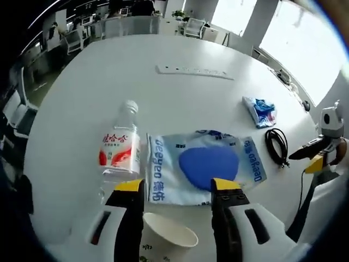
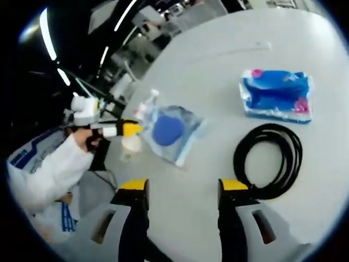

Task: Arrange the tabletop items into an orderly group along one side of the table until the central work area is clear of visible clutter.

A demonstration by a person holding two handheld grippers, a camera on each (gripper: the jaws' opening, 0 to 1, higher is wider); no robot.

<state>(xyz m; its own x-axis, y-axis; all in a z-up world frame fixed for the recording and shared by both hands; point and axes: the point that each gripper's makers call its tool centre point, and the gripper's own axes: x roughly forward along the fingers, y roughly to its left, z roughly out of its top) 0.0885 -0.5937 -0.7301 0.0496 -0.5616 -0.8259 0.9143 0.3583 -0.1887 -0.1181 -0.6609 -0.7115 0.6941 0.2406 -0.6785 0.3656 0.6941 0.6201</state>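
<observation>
White paper cup [image 1: 170, 236] sits between your left gripper [image 1: 178, 188]'s wide jaws; close gently on its rim. Your right gripper [image 2: 183, 185] hovers wide beside the black cable [image 2: 268, 161].

On the tabletop [image 1: 82, 109]: one plastic water bottle [image 1: 120, 143], one paper cup [image 1: 168, 236], one clear bag with a blue disc [image 1: 203, 165], one blue tissue pack [image 1: 260, 111], one coiled black cable [image 1: 277, 146], one white power strip [image 1: 193, 71].
</observation>
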